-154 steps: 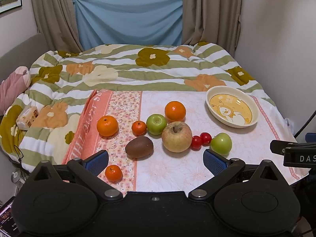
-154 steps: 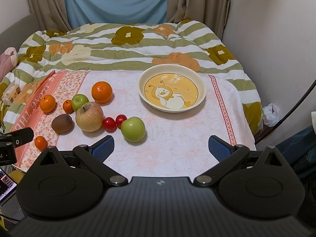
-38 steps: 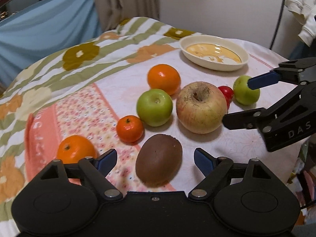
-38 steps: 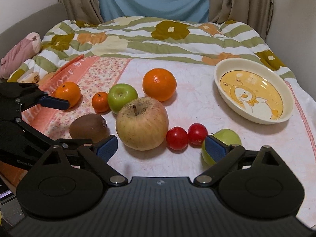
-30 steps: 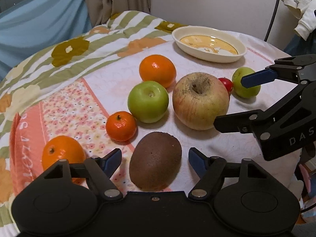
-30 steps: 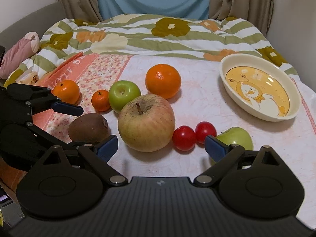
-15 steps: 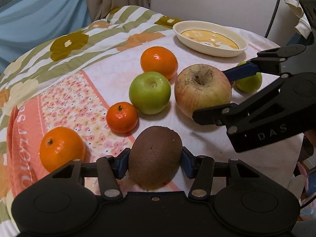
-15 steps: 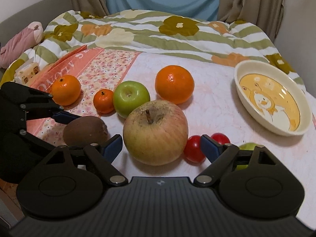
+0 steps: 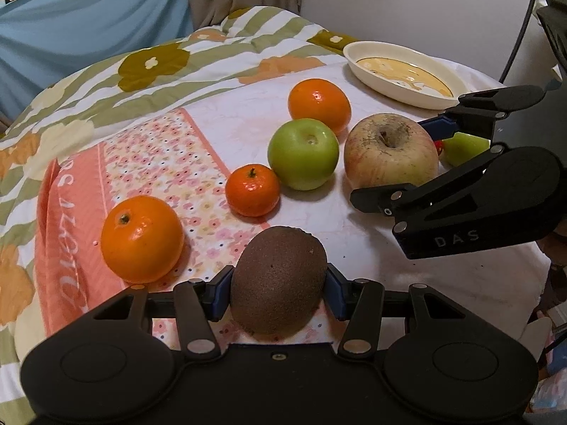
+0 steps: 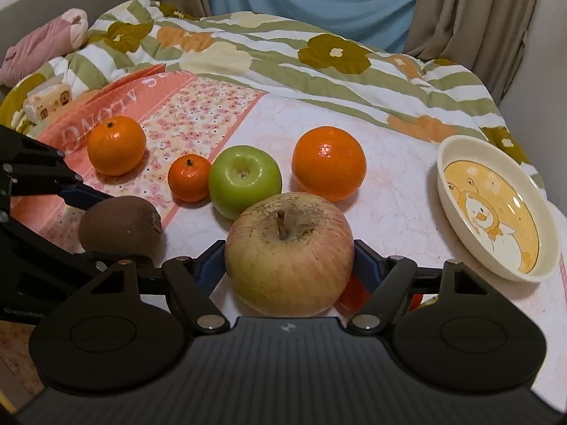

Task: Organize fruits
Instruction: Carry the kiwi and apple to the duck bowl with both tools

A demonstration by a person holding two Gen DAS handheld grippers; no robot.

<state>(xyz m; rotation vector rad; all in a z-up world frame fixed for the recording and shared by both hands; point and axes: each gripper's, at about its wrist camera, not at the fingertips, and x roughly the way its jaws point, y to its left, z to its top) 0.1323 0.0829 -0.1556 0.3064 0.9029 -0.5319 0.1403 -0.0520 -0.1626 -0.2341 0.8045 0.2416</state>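
We have 2 wrist cameras, both close and angled down over the cloth [image 9: 372, 248]. The left one looks from the near-left corner across the fruit toward the bowl [image 9: 397, 85]; the right one faces the curtains [image 10: 471, 7]. Both share the kiwi [image 9: 278, 283], big apple [image 10: 288, 253] and oranges, and each sees the other gripper.

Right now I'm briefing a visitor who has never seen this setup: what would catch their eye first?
Two fruits between blue-padded jaws: the left gripper is shut on the brown kiwi at the cloth's near edge, and the right gripper, whose jaws have just been closing, brackets the big red-yellow apple. Behind them lie oranges and a green apple, and at the right an empty duck-print bowl.
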